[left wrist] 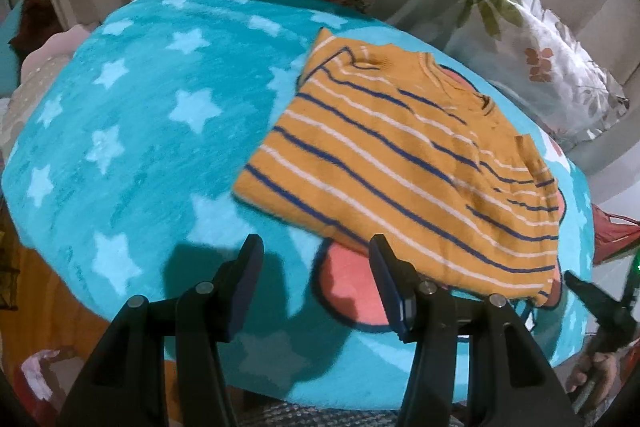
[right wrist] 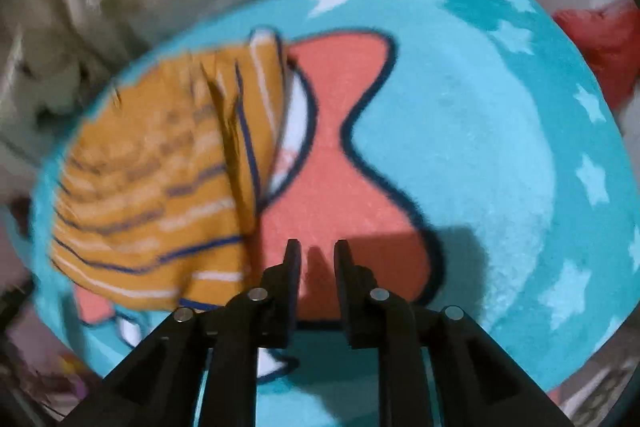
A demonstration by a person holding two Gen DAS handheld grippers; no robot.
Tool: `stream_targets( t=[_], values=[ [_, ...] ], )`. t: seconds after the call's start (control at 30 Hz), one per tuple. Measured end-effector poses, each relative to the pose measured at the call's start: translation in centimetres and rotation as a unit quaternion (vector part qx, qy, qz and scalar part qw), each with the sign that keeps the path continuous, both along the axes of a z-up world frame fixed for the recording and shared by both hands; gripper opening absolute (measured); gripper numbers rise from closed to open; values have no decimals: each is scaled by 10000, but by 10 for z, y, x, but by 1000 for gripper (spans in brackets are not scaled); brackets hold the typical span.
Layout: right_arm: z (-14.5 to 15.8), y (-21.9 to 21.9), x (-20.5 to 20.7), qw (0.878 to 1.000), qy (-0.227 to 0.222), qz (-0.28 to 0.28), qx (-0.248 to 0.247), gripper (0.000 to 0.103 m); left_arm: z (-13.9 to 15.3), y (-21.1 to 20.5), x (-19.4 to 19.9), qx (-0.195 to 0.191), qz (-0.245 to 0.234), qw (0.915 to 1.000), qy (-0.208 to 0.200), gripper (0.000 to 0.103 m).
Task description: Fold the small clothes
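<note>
Black jaws of the left gripper (left wrist: 316,247) stand apart, empty, over the blanket; its right-hand finger (left wrist: 386,267) sits just at the shirt's near hem without pinching it. Right gripper (right wrist: 317,247): narrow gap between the jaws, nothing between them, only the coral patch (right wrist: 340,167) of the print below. Neither pair holds cloth.

Mustard striped shirt (left wrist: 404,163) lies on the teal star blanket (left wrist: 140,131), towards its right side in the left wrist view. One side looks turned in over the body, with a layered edge showing in the blurred right wrist view (right wrist: 160,187). Judgement: partly folded; at least a further fold appears left, though the blur hides how neat the layers are.

Beyond: floral pillow (left wrist: 540,67), curtain. No containers visible.
</note>
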State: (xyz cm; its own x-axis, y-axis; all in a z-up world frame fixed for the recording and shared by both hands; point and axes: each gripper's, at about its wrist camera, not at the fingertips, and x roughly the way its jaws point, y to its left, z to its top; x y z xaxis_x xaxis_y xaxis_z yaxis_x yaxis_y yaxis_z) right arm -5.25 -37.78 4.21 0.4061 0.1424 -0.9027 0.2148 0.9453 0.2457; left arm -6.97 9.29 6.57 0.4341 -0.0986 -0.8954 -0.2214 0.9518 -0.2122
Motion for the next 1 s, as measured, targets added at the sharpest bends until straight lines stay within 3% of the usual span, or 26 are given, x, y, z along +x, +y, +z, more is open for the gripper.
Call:
stream_targets(
  t=[0.23,0.43,0.63,0.87,1.0],
  values=[
    [27,10,-8,9981,-600,98,31,28,1,2,-9,66,109,9999,89,55],
    [30,44,3,9972,-633,396,46,30,3,17,-2,90,113,9999,49,55],
    [46,79,13,9952,-814,529,-151,43,4,38,16,130,-104,9999,9,56],
    [40,161,32,9940,-619,891,-100,47,-9,86,32,-23,-171,9996,213,57],
    [26,196,35,9951,-373,919,-47,48,-21,95,46,-316,-438,9979,363,57]
  ],
)
